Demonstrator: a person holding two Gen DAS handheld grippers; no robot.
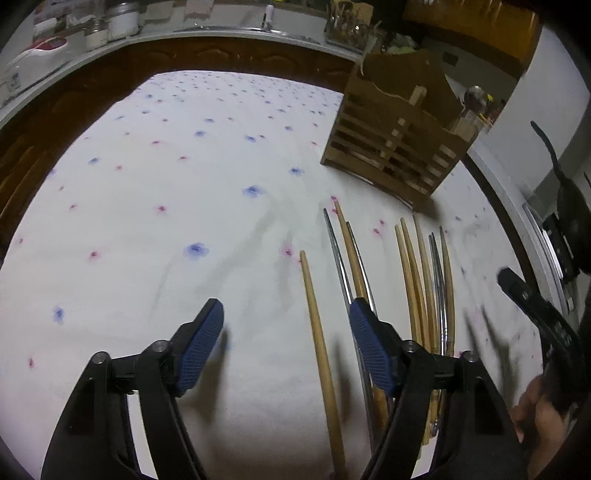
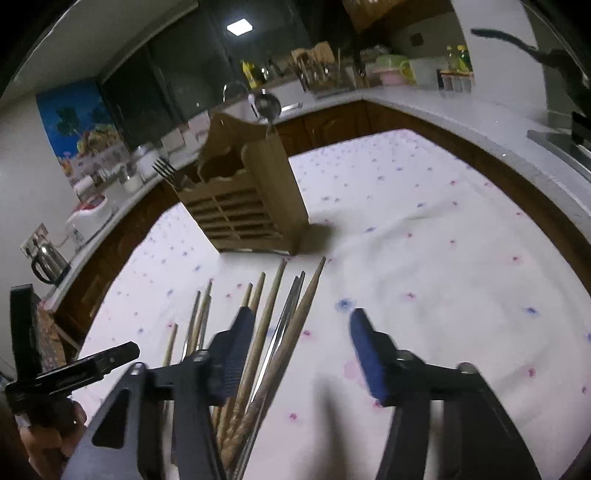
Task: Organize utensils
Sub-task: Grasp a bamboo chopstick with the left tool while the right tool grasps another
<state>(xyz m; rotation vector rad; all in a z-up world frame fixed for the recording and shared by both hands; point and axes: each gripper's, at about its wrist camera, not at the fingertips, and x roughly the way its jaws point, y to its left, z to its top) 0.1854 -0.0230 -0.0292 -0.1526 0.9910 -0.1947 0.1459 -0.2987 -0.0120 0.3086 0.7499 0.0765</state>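
A home kitchen: an L-shaped pale countertop (image 2: pixel 424 107) on dark wooden cabinets (image 1: pixel 236 55) carries a sink tap (image 2: pixel 232 90), a steel kettle (image 2: pixel 48 260), jars (image 1: pixel 122 18) and a rack of cooking tools (image 2: pixel 317 70). In front stands a table under a flower-dotted cloth (image 1: pixel 166 184), bearing a wooden cutlery holder (image 2: pixel 243 206) and loose chopsticks (image 1: pixel 413 266)

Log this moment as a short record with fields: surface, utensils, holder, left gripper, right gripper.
surface: white tablecloth with blue and pink flowers
utensils: wooden chopsticks and metal chopsticks lying loose side by side on the cloth
holder: slatted wooden utensil caddy standing upright beyond them, a fork and a ladle already in it
left gripper: open, holding nothing
right gripper: open, holding nothing
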